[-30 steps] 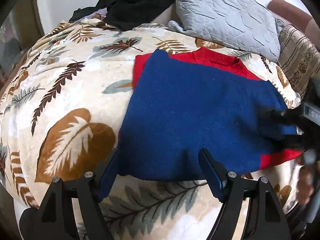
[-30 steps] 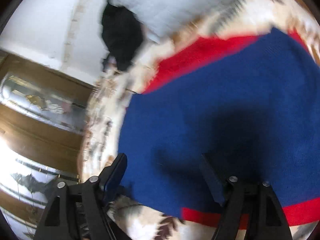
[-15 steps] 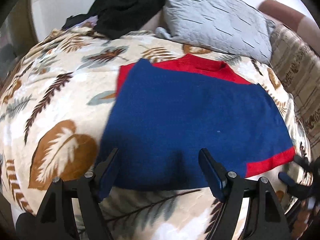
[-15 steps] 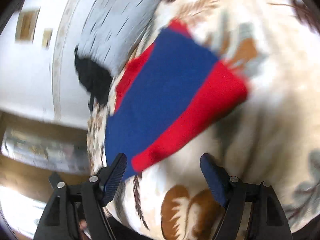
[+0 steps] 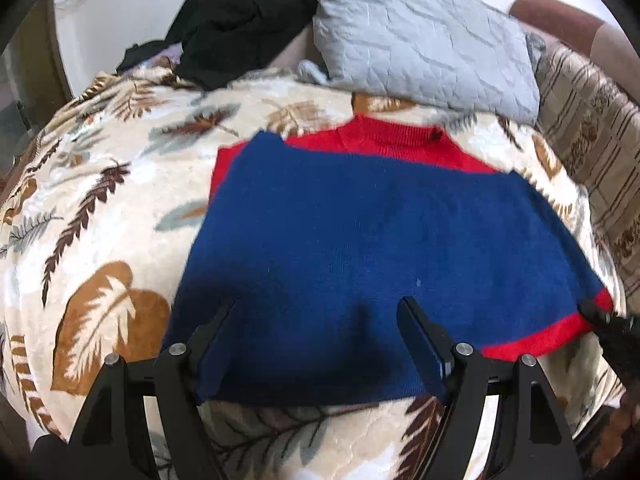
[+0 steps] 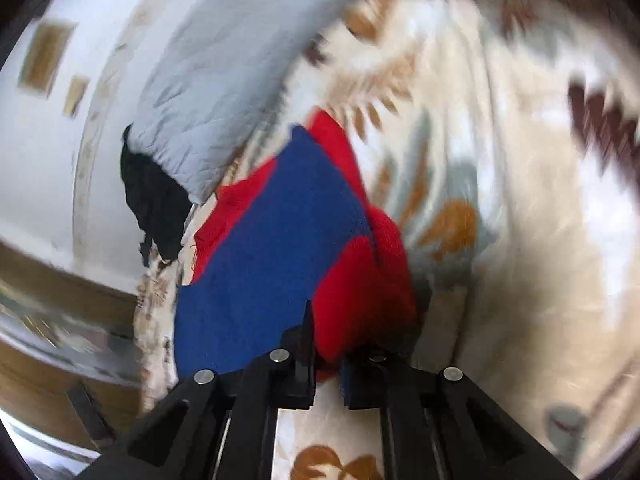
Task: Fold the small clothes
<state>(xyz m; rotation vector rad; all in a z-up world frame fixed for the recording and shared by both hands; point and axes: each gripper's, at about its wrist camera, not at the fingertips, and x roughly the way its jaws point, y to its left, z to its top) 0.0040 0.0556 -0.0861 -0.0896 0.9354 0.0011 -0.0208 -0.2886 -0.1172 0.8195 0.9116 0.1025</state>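
A small knit sweater, blue with a red collar and red hem band, lies partly folded on the leaf-print blanket. My left gripper hovers open over its near blue edge, one finger on each side of a low ridge in the cloth, pads not pressing. In the right wrist view my right gripper is shut on the sweater's red hem corner, which bunches up between the pads. The tip of that right gripper shows dark at the sweater's right corner in the left wrist view.
A grey quilted pillow and a heap of black clothes lie at the head of the bed against a white wall. A striped brown cushion lines the right side. The blanket drops off at the near edge.
My right gripper swung from above the blue cloth out to the red hem corner and shut on it. The left gripper drifted slightly, still open over the near edge.
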